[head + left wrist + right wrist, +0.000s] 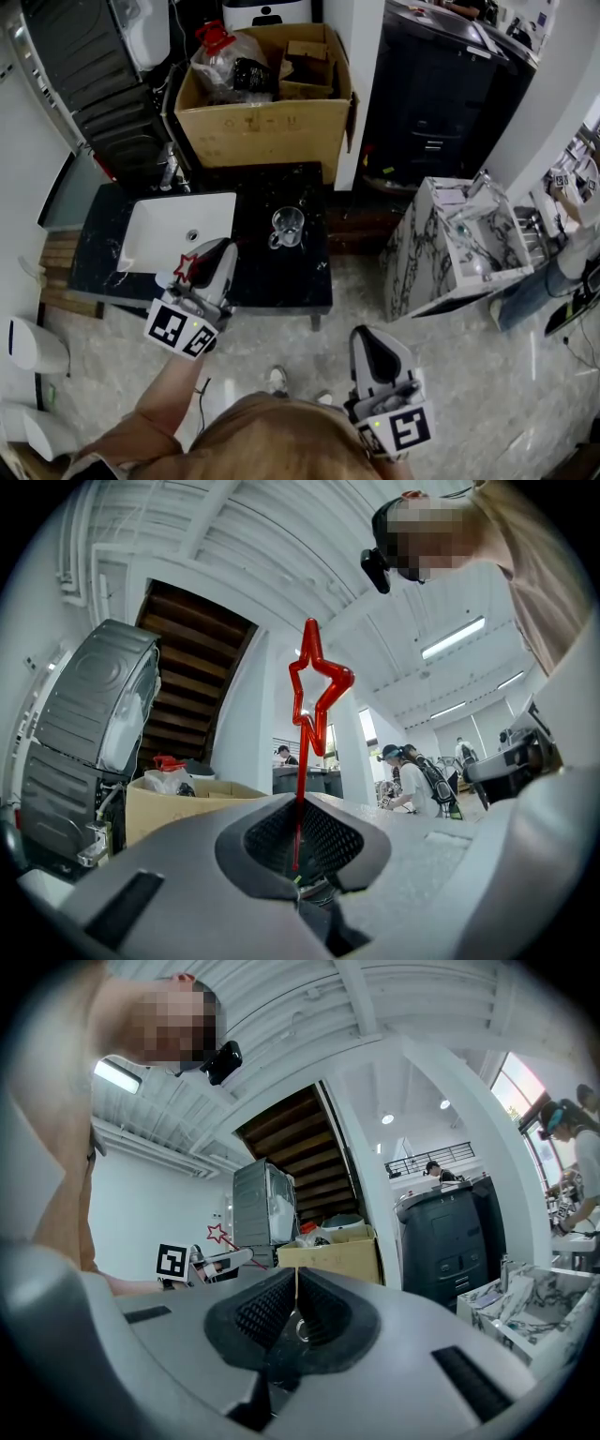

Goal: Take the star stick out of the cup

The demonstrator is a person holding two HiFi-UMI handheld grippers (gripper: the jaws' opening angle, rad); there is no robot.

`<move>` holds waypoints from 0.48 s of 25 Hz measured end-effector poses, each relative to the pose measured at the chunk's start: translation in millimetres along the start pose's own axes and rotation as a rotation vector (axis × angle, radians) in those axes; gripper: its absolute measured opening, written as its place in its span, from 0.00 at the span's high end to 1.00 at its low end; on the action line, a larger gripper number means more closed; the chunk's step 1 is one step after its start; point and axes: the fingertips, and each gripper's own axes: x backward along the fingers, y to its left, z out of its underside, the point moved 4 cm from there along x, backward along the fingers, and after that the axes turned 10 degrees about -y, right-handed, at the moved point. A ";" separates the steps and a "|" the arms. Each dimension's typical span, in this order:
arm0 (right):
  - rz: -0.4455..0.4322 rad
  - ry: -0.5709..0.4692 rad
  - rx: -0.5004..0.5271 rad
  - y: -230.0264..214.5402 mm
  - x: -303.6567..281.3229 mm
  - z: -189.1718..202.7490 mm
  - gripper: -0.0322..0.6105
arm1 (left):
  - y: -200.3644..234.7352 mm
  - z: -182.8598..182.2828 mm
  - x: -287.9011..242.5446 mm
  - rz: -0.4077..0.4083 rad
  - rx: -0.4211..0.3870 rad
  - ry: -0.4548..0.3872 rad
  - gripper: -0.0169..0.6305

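The red star stick (314, 682) stands up from between the jaws of my left gripper (300, 808), which is shut on its thin stem. In the head view the left gripper (223, 255) hovers over the front of the black counter (272, 277), with the star (187, 267) at its left side. The clear glass cup (287, 226) stands upright on the counter, up and to the right of that gripper and apart from it. My right gripper (371, 339) hangs lower right over the floor; its jaws (296, 1288) are shut with nothing between them. From the right gripper view the star (218, 1233) shows at the far left.
A white sink basin (178, 230) is set into the counter's left half. Behind the counter stands an open cardboard box (267, 103) holding bags. A marble-patterned sink unit (459, 244) sits to the right. People (417, 780) stand far off.
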 end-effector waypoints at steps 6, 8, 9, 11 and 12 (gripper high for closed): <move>-0.006 -0.009 0.015 -2.9 -1.6 -3.2 0.95 | 0.5 -18.2 0.7 0.002 0.008 -0.030 0.95; 0.001 0.002 0.021 -5.2 -0.1 -1.5 0.95 | 1.1 -23.5 0.4 0.003 0.009 -0.040 0.95; 0.006 0.008 0.023 -6.8 0.7 -0.6 0.95 | 1.4 -25.1 0.3 0.004 0.009 -0.044 0.95; 0.016 0.007 0.023 -10.6 1.2 -1.6 0.95 | 1.2 -26.7 -0.1 0.006 0.010 -0.050 0.95; 0.023 0.002 0.022 -12.9 1.4 -3.5 0.95 | 0.7 -27.4 -0.1 0.007 0.011 -0.052 0.95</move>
